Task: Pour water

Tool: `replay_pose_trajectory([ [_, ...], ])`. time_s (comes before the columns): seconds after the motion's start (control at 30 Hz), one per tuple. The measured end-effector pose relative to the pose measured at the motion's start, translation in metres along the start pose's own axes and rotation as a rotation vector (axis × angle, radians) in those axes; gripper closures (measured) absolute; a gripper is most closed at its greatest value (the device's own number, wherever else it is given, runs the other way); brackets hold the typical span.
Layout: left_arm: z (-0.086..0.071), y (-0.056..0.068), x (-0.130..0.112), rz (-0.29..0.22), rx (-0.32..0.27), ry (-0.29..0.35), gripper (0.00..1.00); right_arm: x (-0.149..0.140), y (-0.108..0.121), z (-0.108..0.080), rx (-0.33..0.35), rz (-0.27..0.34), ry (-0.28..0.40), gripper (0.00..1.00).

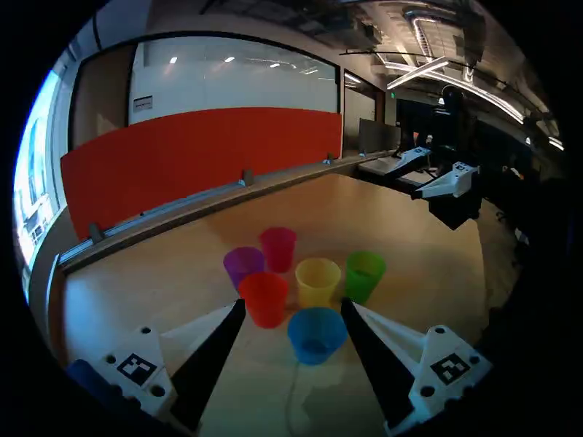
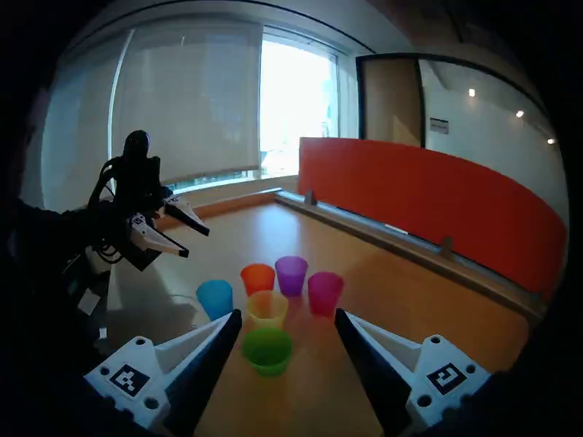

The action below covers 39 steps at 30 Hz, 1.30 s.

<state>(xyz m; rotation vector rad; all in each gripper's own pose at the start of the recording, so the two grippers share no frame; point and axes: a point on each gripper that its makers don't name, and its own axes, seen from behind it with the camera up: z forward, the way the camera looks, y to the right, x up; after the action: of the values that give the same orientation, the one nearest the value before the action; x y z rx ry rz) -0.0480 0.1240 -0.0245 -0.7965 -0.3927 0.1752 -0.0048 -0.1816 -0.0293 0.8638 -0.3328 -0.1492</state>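
Now six cups stand together on the light wooden table (image 1: 408,240). From left to right: purple plastic cup (image 1: 243,264), red plastic cup (image 1: 264,298), pink plastic cup (image 1: 278,247), blue plastic cup (image 1: 316,335), yellow plastic cup (image 1: 318,281), green plastic cup (image 1: 364,275). The left gripper (image 1: 291,302) is spread wide, the blue plastic cup between its tips, untouched. The right gripper (image 2: 288,315) is spread wide too, near the green plastic cup.

Right gripper (image 2: 288,313), jaws apart, faces 6 cups (image 2: 267,307) on the table (image 2: 408,291).

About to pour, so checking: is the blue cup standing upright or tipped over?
Upright. The blue cup stands on its base on the table, mouth facing up.
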Motion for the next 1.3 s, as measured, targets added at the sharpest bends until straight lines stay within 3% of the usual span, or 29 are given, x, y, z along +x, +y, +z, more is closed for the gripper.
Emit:
replay_pose_trajectory([
  [0.4, 0.016, 0.017, -0.045, 0.046, -0.056, -0.087, 0.02, -0.03, -0.003, 0.019, 0.027, -0.012, -0.064, 0.01],
  [0.8, 0.03, 0.028, -0.081, 0.061, -0.099, -0.152, 0.02, -0.058, -0.005, 0.033, 0.044, -0.009, -0.117, 0.01],
  [1.3, 0.051, 0.034, -0.095, 0.069, -0.125, -0.189, 0.02, -0.073, -0.009, 0.044, 0.064, -0.021, -0.15, 0.01],
])
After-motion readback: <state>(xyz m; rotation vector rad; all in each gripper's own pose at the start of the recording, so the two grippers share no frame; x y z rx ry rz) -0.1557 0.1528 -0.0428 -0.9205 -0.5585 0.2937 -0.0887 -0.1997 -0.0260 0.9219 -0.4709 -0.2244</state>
